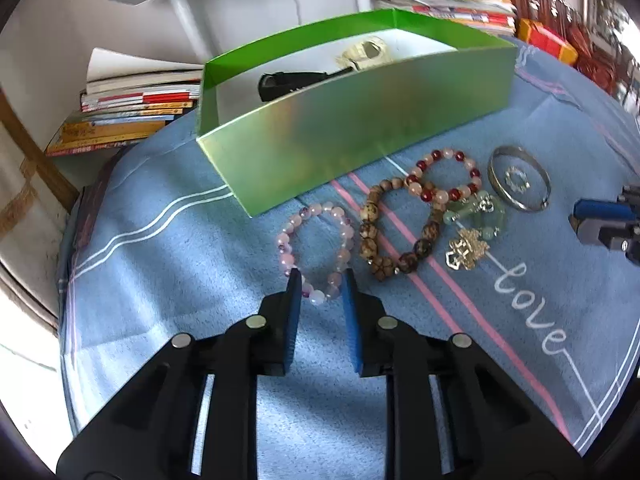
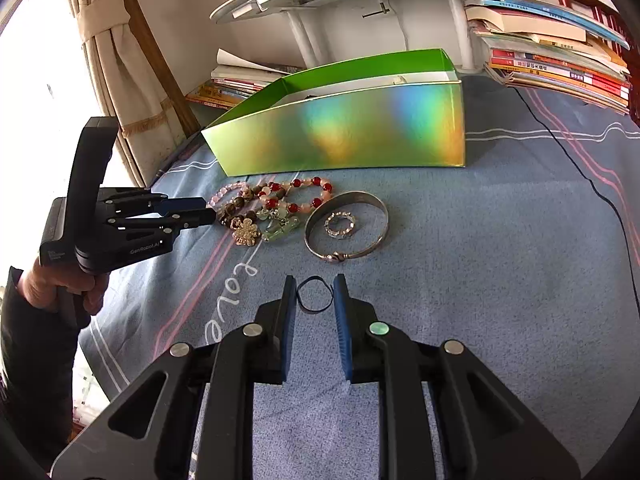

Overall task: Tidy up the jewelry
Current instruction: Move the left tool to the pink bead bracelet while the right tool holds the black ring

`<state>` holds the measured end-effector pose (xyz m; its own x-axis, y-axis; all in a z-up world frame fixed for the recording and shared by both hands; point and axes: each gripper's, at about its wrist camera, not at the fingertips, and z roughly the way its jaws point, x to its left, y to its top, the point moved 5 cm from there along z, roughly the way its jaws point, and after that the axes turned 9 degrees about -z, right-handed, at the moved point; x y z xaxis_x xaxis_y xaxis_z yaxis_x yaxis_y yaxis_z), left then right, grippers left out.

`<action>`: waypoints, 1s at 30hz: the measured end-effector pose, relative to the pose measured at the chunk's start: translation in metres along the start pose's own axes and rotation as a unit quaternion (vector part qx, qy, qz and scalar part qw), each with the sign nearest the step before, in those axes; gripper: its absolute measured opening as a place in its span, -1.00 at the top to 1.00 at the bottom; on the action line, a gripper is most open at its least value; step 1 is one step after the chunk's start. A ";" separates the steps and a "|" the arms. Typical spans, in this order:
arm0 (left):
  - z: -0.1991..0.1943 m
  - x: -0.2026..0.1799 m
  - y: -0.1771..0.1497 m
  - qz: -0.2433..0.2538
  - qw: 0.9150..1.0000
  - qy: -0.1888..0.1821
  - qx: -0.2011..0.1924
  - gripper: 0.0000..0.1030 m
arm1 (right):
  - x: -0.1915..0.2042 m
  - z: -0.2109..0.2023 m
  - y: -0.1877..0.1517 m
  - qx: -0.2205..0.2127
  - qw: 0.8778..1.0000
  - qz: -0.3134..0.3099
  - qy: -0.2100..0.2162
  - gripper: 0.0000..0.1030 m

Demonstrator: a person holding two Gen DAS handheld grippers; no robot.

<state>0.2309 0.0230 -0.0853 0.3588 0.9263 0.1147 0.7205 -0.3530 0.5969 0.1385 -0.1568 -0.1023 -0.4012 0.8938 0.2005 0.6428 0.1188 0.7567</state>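
An iridescent green box (image 1: pixel 360 120) stands open at the back of the blue cloth. In front of it lie a pink bead bracelet (image 1: pixel 348 236), a brown wooden one (image 1: pixel 366 236), a red-and-peach one (image 1: pixel 448 156), a jade piece (image 1: pixel 480 216), a silver brooch (image 1: pixel 466 252) and a silver bangle (image 1: pixel 493 168) around a small ring (image 1: pixel 517 179). My left gripper (image 1: pixel 321 278) is shut on the pink bracelet's near arc. My right gripper (image 2: pixel 315 286) pinches a thin black band (image 2: pixel 314 313) just above the cloth, in front of the bangle (image 2: pixel 376 204).
A black item (image 1: pixel 288 80) and a cream item (image 1: pixel 364 54) lie in the box. Book stacks (image 2: pixel 560 68) and a white stand (image 2: pixel 304 36) sit behind it. A black cable (image 2: pixel 560 148) crosses the cloth on the right. A hand (image 2: pixel 60 284) holds the left gripper (image 2: pixel 214 214).
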 end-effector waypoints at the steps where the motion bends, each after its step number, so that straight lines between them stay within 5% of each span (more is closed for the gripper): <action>1: 0.000 0.001 0.000 -0.004 1.000 0.001 -0.003 0.68 | 0.000 0.000 0.000 0.000 1.000 0.000 0.001 0.63; 3: -0.003 0.005 0.000 -0.018 1.000 0.000 -0.011 0.87 | 0.000 0.000 -0.001 0.000 1.000 -0.001 0.001 0.63; 18: -0.039 0.020 -0.014 -0.094 0.993 -0.013 -0.063 0.88 | -0.001 -0.004 0.000 -0.007 1.000 -0.001 0.004 0.63; 30: -0.132 -0.011 -0.034 -0.193 0.965 -0.101 -0.144 1.00 | 0.029 -0.053 0.007 -0.065 0.995 -0.061 -0.042 0.63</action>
<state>0.1242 0.0424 -0.0015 0.2259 0.9270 -0.2994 0.6398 0.0906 0.7632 0.0972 -0.1528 -0.0580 -0.4112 0.9100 0.0532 0.5003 0.1765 0.8477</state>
